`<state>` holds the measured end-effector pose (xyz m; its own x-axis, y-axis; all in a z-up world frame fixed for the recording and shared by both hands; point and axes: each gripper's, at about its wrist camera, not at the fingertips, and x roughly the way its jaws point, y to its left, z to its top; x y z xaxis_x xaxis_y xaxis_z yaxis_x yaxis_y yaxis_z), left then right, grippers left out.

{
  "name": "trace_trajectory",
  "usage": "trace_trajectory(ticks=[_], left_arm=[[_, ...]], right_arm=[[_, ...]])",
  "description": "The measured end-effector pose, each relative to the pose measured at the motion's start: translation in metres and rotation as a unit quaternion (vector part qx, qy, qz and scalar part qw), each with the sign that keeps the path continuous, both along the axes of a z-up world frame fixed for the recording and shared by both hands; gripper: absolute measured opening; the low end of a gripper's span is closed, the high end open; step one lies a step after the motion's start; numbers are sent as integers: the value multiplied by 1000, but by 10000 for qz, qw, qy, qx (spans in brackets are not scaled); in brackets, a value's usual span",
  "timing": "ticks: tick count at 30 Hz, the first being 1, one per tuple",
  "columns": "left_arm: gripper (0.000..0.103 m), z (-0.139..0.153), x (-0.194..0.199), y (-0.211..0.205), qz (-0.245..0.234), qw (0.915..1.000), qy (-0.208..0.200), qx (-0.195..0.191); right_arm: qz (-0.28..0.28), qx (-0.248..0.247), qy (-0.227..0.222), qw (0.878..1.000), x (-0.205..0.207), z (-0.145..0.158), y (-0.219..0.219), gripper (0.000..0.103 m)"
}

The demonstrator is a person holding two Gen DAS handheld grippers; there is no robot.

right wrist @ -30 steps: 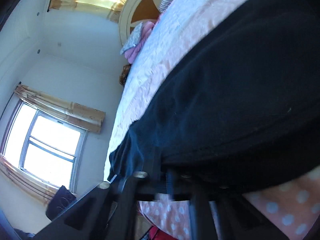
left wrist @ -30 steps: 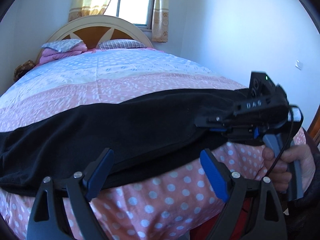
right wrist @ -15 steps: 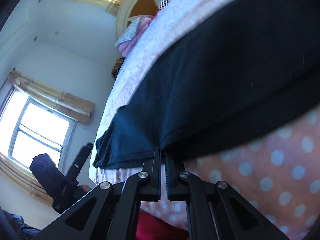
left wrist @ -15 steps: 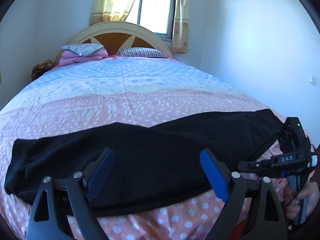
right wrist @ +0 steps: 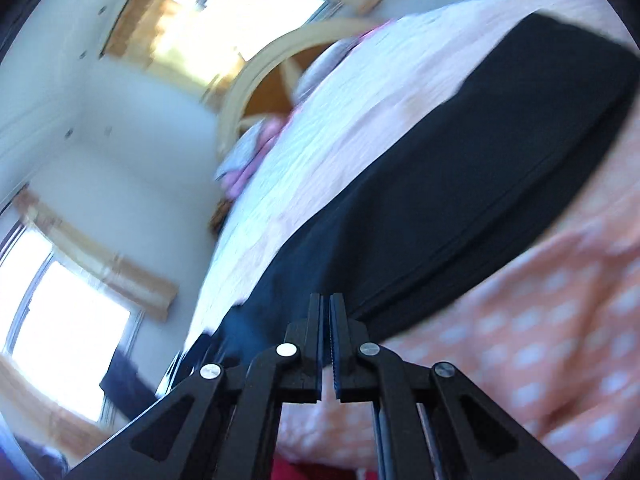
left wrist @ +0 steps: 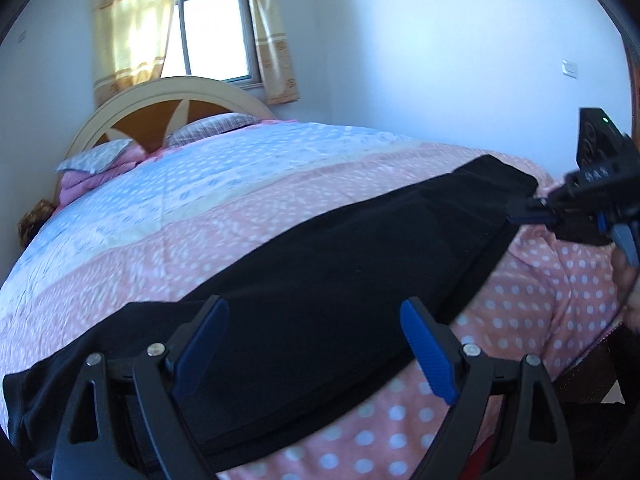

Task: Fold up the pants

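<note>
Bed (left wrist: 280,184), dotted pink-and-blue quilt, fills mid-frame. Black pants (left wrist: 328,280) lie across its near edge as one long layered band, lower left to right of frame; judged folded lengthwise once, crosswise folds left. Left gripper (left wrist: 314,344): jaws spread, empty, hovering over the band. Right gripper (right wrist: 325,320): jaws pressed together, apparently pinching the pants' end at right.

Both wrist cameras sit low at the bed's foot, close over the long black fabric pants (left wrist: 320,280) (right wrist: 460,200); the right view, blurred, seems rolled sideways.
</note>
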<state>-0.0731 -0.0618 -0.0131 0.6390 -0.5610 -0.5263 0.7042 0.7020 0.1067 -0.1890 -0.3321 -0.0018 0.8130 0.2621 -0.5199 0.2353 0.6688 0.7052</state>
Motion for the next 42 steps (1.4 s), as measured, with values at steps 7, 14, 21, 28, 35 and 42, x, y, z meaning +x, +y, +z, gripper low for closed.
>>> trace_trajectory(ticks=[7, 14, 21, 28, 35, 42], left_arm=[[90, -3, -9, -27, -232, 9996, 134, 73], [90, -8, -9, -31, -202, 9993, 321, 38], [91, -8, -16, -33, -308, 9990, 314, 2], [90, -6, -15, -30, -398, 9943, 893, -435], [79, -5, -29, -36, -937, 9816, 1472, -776], [76, -16, -29, -34, -1050, 9655, 2138, -1048]], right_arm=[[-674, 117, 305, 9972, 5, -17, -45, 4], [-1021, 766, 334, 9913, -6, -29, -69, 5], [-1018, 989, 326, 9893, 3, -28, -77, 36], [-1149, 550, 484, 9907, -5, -11, -71, 60], [-1058, 357, 365, 9931, 19, -12, -74, 53], [-495, 653, 328, 9961, 36, -31, -59, 11]])
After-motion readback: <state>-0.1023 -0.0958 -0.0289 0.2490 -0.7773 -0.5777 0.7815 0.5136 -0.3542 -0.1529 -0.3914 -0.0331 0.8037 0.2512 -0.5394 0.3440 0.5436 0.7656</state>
